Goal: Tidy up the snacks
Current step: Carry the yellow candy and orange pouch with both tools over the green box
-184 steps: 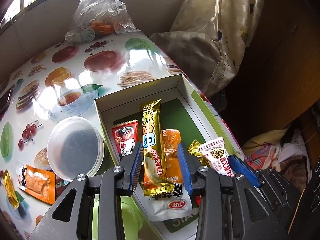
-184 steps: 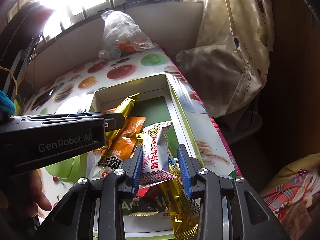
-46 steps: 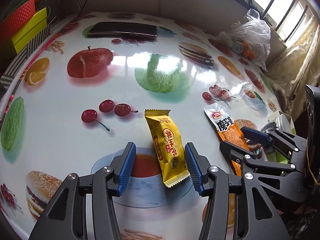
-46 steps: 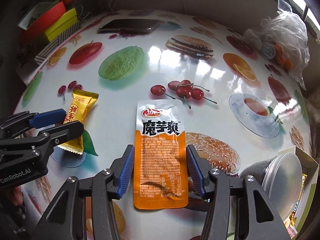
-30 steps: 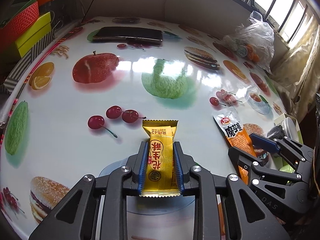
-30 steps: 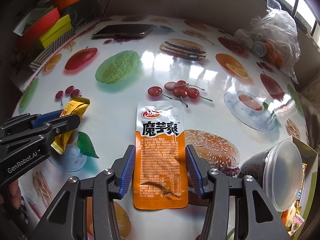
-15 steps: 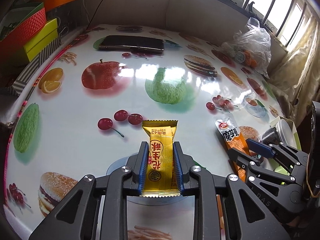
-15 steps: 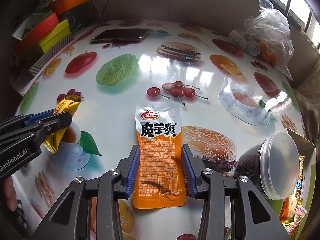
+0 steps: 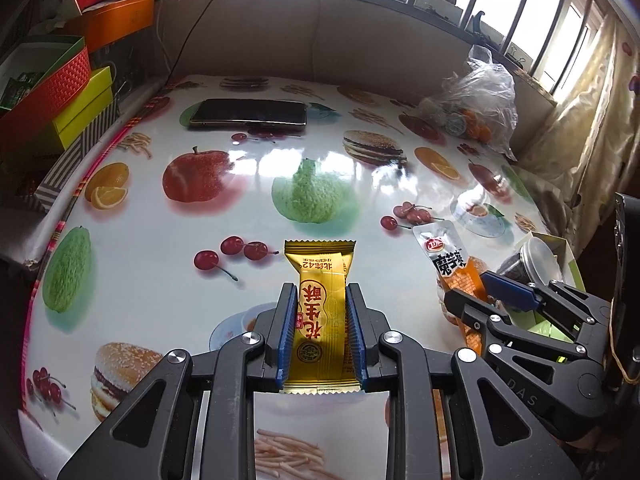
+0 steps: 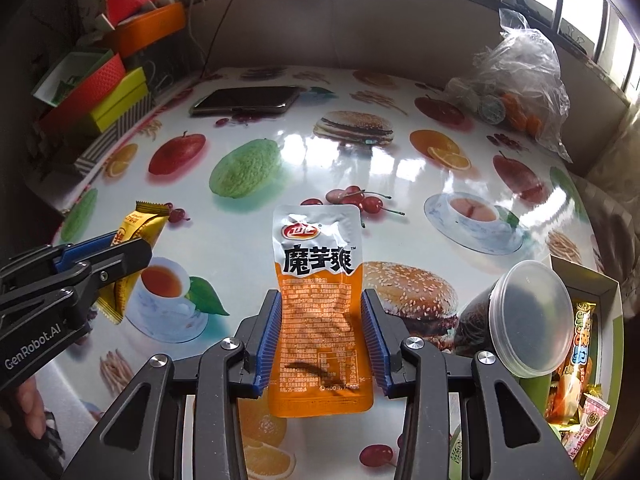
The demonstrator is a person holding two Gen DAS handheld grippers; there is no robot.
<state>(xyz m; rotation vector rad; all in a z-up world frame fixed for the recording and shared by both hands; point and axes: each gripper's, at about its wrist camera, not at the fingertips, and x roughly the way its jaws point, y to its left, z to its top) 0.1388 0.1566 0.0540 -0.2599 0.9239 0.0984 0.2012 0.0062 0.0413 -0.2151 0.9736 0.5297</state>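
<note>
My left gripper (image 9: 320, 300) is shut on a yellow candy bar packet (image 9: 320, 304) and holds it above the fruit-print table; the packet also shows in the right wrist view (image 10: 136, 240). My right gripper (image 10: 322, 312) is shut on an orange and white konjac snack pouch (image 10: 318, 300), lifted off the table; the pouch also shows in the left wrist view (image 9: 452, 268). The snack box (image 10: 592, 284) with several packets in it stands at the right edge.
A clear-lidded round container (image 10: 528, 324) lies beside the box. A phone (image 9: 248, 112) lies at the far side. A plastic bag of fruit (image 9: 472, 108) sits at the back right. Coloured boxes (image 9: 52, 92) stack off the table's left edge.
Both grippers closed on their packets, the left first, then the right, and both have risen from the table with them.
</note>
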